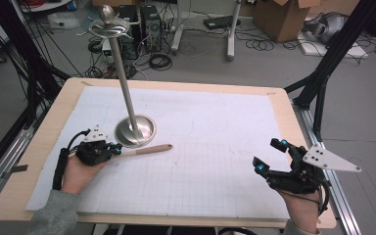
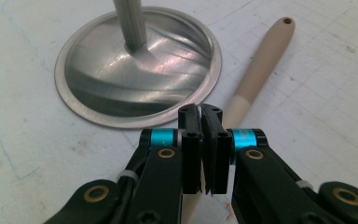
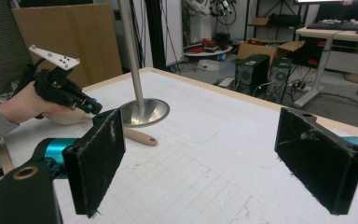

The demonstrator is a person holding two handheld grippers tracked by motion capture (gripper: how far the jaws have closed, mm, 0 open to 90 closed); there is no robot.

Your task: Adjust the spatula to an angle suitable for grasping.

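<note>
The left gripper (image 2: 200, 122) is clenching on the spatula (image 1: 144, 150), lying flat on the mat (image 1: 215, 147) just beside the stand (image 1: 135, 131). The right gripper (image 1: 269, 155) is waiting well apart, jaws wide. Next likely comes lifting toward the stand's top, calling for a firm hold.

Tabletop (image 1: 284, 112): pale wood board under a white gridded sheet.
Metal stand (image 1: 135, 130): round steel base on the sheet's left part, a thin pole rising tilted to a small dish and knob at the top.
Wooden handle (image 1: 144, 150): beige, lying flat just in front of the base, its free end pointing right.
Left gripper (image 1: 115, 149): at the handle's left end, jaws closed together.
Right gripper (image 1: 269, 155): well apart at the tabletop's right, jaws spread wide, nothing between them.
Floor: cables, computer towers, a cardboard box.
</note>
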